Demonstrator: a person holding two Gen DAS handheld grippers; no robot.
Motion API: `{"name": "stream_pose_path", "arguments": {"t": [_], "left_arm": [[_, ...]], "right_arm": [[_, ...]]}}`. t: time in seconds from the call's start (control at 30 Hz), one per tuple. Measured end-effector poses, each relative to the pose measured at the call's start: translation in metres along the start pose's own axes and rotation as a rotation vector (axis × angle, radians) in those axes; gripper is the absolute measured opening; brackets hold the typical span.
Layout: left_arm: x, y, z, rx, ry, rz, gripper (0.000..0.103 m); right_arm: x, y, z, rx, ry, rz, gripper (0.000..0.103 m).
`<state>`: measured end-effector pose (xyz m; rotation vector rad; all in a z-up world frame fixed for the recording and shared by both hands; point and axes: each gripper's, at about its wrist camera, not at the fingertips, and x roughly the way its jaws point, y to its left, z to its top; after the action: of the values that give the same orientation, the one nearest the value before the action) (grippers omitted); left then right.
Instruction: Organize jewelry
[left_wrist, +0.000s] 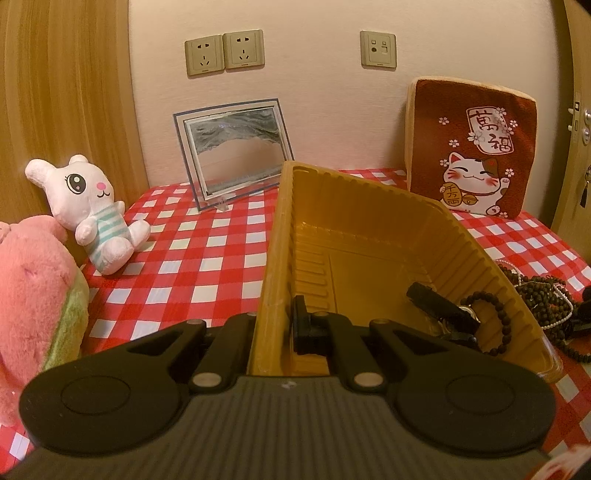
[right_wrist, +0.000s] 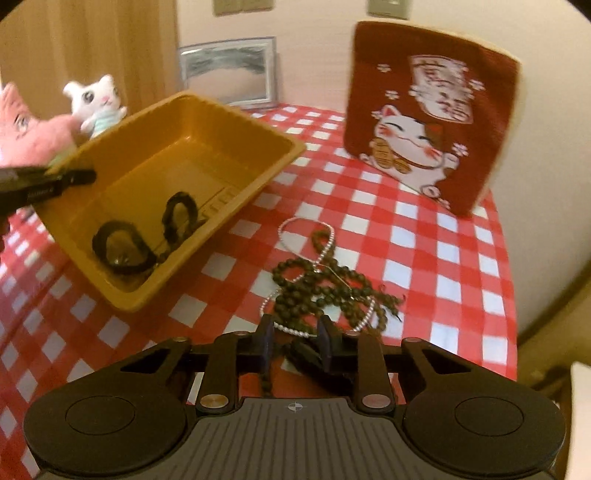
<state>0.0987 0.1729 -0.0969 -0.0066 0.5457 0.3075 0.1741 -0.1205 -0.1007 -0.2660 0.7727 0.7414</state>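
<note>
My left gripper (left_wrist: 275, 325) is shut on the near wall of a yellow plastic tray (left_wrist: 277, 236) and holds it tilted. It also shows in the right wrist view (right_wrist: 55, 181) at the tray's (right_wrist: 258, 129) left rim. Dark bead bracelets (left_wrist: 491, 317) lie in the tray's low corner, seen also in the right wrist view (right_wrist: 122, 247). A tangle of dark bead strands (right_wrist: 325, 288) and a pearl chain (right_wrist: 325, 243) lies on the checked cloth. My right gripper (right_wrist: 295, 343) is partly open just short of the tangle, with a dark clip-like piece between its fingers.
A red lucky-cat cushion (right_wrist: 428, 110) leans on the wall at the back right. A sand-art frame (left_wrist: 232, 151) stands at the back. A white plush rabbit (left_wrist: 88, 206) and a pink plush (left_wrist: 33, 306) sit at the left. The table edge (right_wrist: 517, 295) runs along the right.
</note>
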Motion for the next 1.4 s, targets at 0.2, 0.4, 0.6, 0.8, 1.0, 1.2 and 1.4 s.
{"name": "stream_pose_path", "arguments": {"t": [0.2, 0.4, 0.6, 0.8, 1.0, 1.2, 1.4], "left_arm": [[0.001, 0.001, 0.001, -0.005, 0.0, 0.001, 0.005], [0.001, 0.001, 0.002, -0.005, 0.0, 0.001, 0.005], [0.002, 0.001, 0.003, -0.004, 0.001, 0.0, 0.005], [0.002, 0.001, 0.003, -0.004, 0.0, 0.001, 0.005], [0.002, 0.001, 0.003, -0.004, 0.0, 0.001, 0.005], [0.002, 0.001, 0.003, -0.005, 0.0, 0.0, 0.005], [0.002, 0.001, 0.003, -0.005, 0.0, 0.0, 0.005]], "right_arm": [[0.012, 0.001, 0.006, -0.019, 0.002, -0.002, 0.026], [0.02, -0.006, 0.013, 0.005, 0.009, -0.014, 0.026], [0.031, -0.021, 0.015, 0.041, 0.012, -0.066, 0.025], [0.048, -0.031, 0.028, -0.001, 0.018, -0.086, 0.018], [0.067, -0.025, 0.034, -0.101, 0.048, -0.089, 0.009], [0.072, -0.015, 0.031, -0.192, 0.029, -0.102, 0.0], [0.041, -0.024, 0.037, -0.057, -0.05, -0.065, 0.0]]}}
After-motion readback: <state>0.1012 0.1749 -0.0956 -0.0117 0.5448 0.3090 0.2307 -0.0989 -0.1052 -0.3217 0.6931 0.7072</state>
